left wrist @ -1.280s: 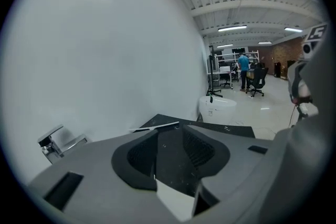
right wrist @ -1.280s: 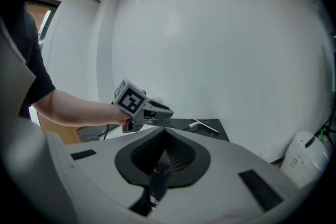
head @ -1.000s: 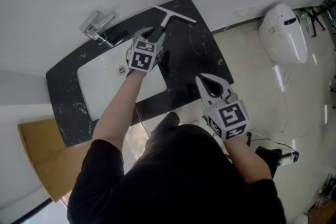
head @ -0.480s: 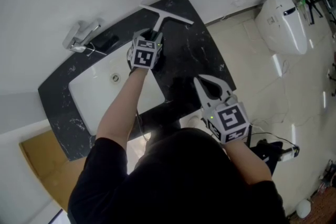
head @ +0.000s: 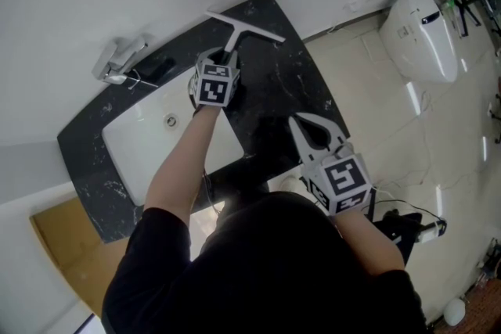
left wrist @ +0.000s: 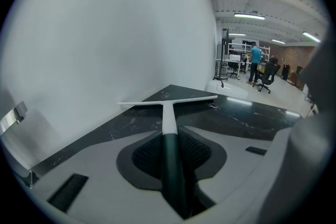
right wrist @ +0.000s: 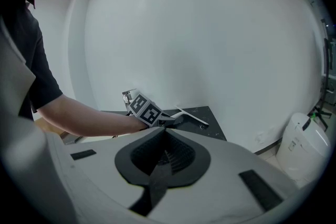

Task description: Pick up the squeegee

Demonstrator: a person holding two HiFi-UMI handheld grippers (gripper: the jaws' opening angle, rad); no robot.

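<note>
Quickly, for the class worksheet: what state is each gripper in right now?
Left gripper: jaws closing on the squeegee handle, pads against it.
Right gripper: shut, holding nothing.

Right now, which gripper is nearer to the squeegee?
Left. The left gripper is closing its jaws around the dark handle of the squeegee on the counter. The right gripper, shut and empty, hangs near the counter's front edge, well apart from it.

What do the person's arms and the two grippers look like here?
The left gripper and right gripper are pale grey with dark ribbed pads, each carrying a black-and-white marker cube. Sleeves are short and black. The left jaws are closing on the squeegee handle.
</note>
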